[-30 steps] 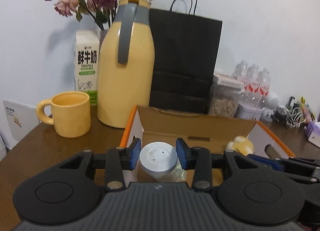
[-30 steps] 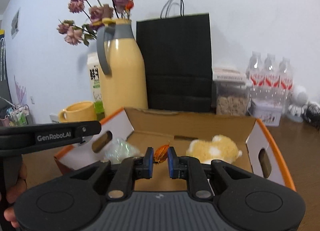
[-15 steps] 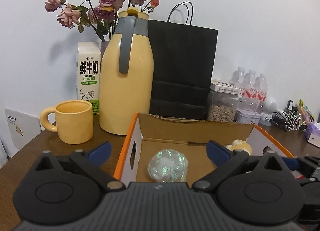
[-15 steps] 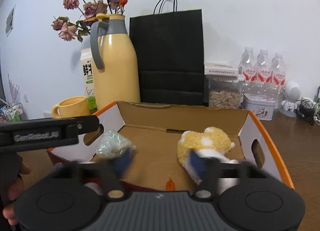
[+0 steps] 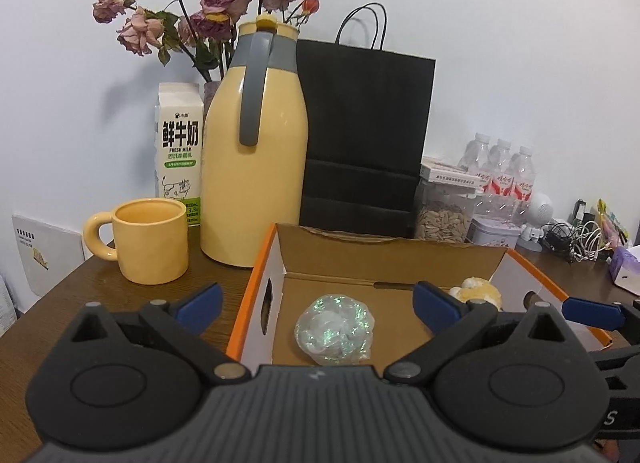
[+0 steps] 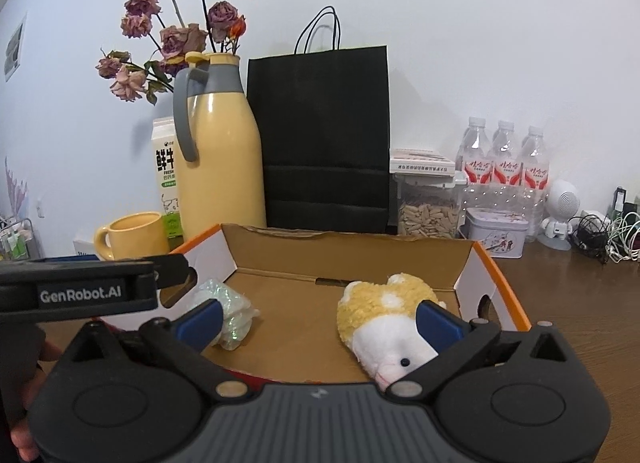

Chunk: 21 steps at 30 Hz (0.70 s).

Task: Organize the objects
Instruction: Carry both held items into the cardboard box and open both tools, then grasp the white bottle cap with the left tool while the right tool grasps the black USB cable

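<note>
An open cardboard box with orange edges (image 5: 256,283) (image 6: 496,283) stands on the wooden table. A shiny clear wrapped bundle (image 5: 334,329) (image 6: 226,309) lies on its floor at the left. A yellow and white plush toy (image 6: 380,311) (image 5: 478,291) lies at the right. My left gripper (image 5: 318,305) is open and empty above the box's near left edge. My right gripper (image 6: 318,321) is open and empty over the near edge. The left gripper's body (image 6: 76,289) shows in the right wrist view. The small orange item is hidden.
Behind the box stand a yellow mug (image 5: 150,241), a milk carton (image 5: 178,155), a tall yellow thermos (image 5: 256,151) with dried roses behind it, a black paper bag (image 5: 364,135), a seed jar (image 6: 426,207), water bottles (image 6: 504,167), a tin (image 6: 494,233) and cables (image 6: 604,231).
Both grippers opened and drew back. The left let go of the wrapped bundle and the right let go of the small orange item; both dropped into the box.
</note>
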### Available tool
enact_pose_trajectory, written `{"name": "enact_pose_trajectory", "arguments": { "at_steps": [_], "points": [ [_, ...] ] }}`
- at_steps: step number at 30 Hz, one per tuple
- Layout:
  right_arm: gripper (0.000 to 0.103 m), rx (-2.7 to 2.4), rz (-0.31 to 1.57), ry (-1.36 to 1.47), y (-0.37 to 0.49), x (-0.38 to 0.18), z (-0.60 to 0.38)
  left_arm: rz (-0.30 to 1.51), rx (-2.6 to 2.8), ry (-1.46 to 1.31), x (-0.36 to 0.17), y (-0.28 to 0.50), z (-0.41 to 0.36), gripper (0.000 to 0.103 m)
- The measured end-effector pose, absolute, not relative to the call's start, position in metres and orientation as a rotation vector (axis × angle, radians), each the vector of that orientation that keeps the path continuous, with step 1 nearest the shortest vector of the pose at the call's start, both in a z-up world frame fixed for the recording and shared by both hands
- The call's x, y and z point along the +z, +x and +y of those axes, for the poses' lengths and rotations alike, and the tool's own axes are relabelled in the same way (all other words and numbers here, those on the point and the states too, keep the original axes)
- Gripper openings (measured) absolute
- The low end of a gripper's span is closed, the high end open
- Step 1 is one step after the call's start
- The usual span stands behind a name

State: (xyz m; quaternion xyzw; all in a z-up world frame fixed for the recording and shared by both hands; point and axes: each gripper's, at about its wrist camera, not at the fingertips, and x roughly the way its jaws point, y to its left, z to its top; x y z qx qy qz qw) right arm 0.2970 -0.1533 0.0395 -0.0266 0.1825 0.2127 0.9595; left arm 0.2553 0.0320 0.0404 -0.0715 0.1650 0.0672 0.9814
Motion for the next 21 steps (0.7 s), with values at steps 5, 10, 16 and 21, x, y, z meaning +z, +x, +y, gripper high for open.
{"name": "enact_pose_trajectory", "arguments": {
  "at_steps": [5,10,16,21],
  "points": [
    [0.103,0.415,0.333,-0.066,0.284,0.045,-0.161,0.316,0.122,-0.141,0.048,0.244,0.029,0.103],
    [0.103,0.401,0.291,-0.069,0.263,0.052,-0.173,0.317,0.101,-0.143,0.058,0.231,0.025,0.103],
    [0.103,0.384,0.259,-0.083,0.231,0.062,-0.192,0.303,0.07,-0.119,0.068,0.206,0.019,0.103],
    [0.103,0.37,0.303,-0.129,0.209,0.057,-0.211,0.337,0.061,-0.138,0.067,0.186,0.025,0.103]
  ]
}}
